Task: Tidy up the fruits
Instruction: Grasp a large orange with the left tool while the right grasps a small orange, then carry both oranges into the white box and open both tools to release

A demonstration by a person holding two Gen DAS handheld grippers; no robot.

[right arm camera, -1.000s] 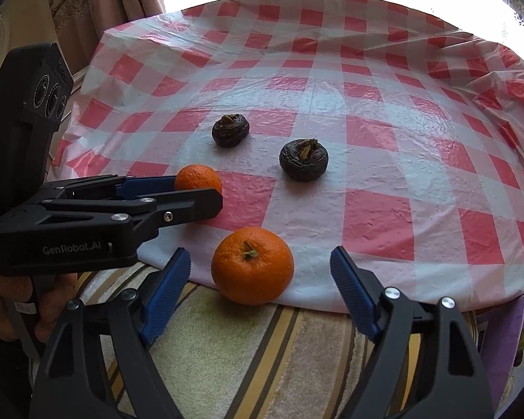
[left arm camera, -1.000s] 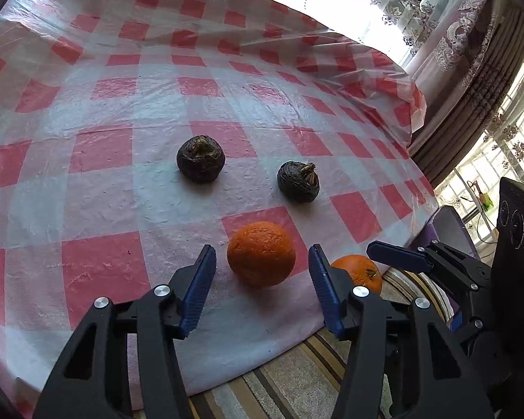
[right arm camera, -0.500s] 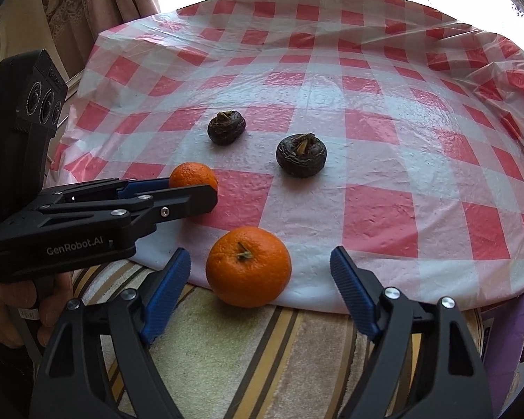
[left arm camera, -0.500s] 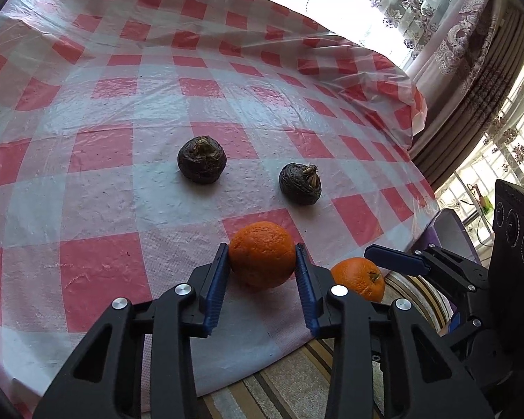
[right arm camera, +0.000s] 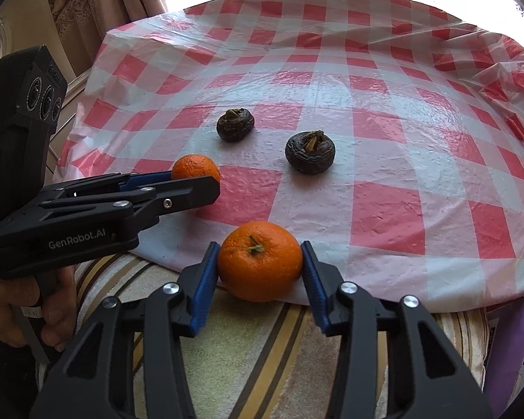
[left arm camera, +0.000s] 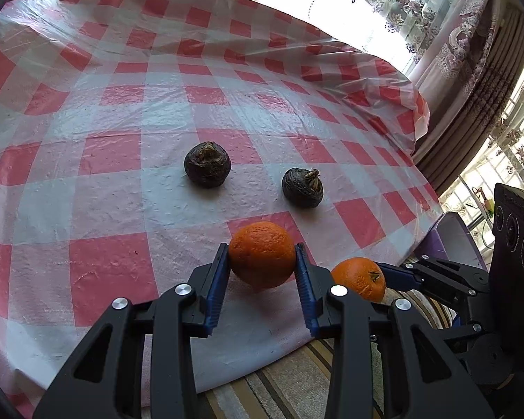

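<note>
low in the left wrist view, left gripper point(left arm camera: 262, 265) clamped on one orange point(left arm camera: 262, 254), pads on its widest sides, likely to stop rolling. low centre of the right wrist view, right gripper point(right arm camera: 260, 267) likewise clamped on second orange point(right arm camera: 260, 260) at the tablecloth point(right arm camera: 401, 132) edge. mid-frame, two dark fruits point(right arm camera: 309, 152) untouched.

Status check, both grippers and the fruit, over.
Left gripper shut on near-left orange. Right gripper shut on stemmed orange at table edge. Two dark fruits untouched on checkered cloth. Nothing blocking.
</note>
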